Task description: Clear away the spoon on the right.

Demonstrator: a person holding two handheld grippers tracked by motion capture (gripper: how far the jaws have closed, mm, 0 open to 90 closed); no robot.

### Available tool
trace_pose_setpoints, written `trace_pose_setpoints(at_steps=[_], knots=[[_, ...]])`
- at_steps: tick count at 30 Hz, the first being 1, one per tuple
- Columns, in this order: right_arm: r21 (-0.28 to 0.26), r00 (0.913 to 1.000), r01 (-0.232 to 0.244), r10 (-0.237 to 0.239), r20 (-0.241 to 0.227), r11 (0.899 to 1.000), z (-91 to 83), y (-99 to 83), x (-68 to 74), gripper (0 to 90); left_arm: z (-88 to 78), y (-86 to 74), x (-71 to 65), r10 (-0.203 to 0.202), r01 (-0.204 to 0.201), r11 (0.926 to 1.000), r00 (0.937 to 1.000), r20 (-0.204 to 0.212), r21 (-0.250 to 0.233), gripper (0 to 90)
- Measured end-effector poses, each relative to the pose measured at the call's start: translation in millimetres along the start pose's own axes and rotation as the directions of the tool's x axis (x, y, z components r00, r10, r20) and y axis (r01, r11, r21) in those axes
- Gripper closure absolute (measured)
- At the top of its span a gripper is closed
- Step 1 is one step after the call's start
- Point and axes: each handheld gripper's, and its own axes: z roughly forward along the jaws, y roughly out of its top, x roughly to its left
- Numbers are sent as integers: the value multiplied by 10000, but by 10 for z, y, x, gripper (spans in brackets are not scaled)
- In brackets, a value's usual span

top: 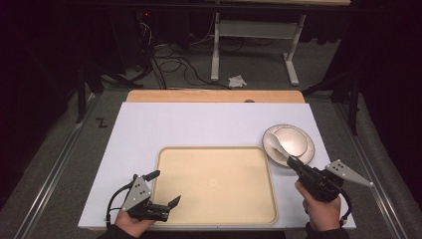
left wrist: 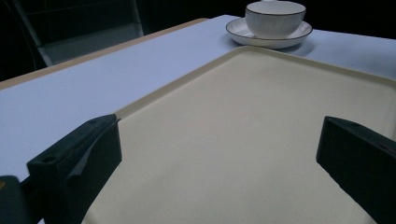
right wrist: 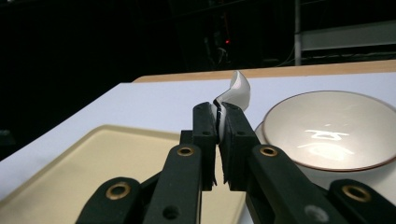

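A cream tray point(top: 164, 154) point(left wrist: 261, 70) point(right wrist: 112, 140) lies on the white board near the front edge. To its right a white bowl point(top: 293, 140) point(left wrist: 274, 16) point(right wrist: 327, 130) sits on a saucer point(top: 309, 152) point(left wrist: 236, 29). My right gripper point(top: 293, 162) point(right wrist: 218, 119) is shut on the handle of a white spoon point(top: 274, 143) point(right wrist: 239, 88), held lifted just left of the bowl, beside the tray's right edge. My left gripper point(top: 164, 188) point(left wrist: 219, 154) stands open over the tray's front left corner with nothing between its jaws.
The white board point(top: 199, 124) rests on a wooden table edge point(top: 214, 95) at the back. Beyond it are a white table frame point(top: 254, 45), cables and a crumpled paper point(top: 238, 80) on the floor. Metal rails point(top: 54, 164) run along both sides.
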Motion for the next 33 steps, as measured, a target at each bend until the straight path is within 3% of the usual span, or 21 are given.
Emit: trace_pose_setpoints(at_steps=[12, 19, 33], knots=[[851, 9942, 629, -550, -926, 9944, 84, -183, 250, 873, -8, -1, 9, -35, 35, 10000, 10000, -19, -37, 7], [1463, 9883, 942, -748, -1330, 9848, 227, -315, 341, 873, -5, 1, 5, -13, 12, 10000, 10000, -26, -27, 7], [2013, 9732, 1289, -850, -2135, 9710, 432, -440, 509, 873, -2, 1, 3, 42, -42, 10000, 10000, -43, 7, 7]])
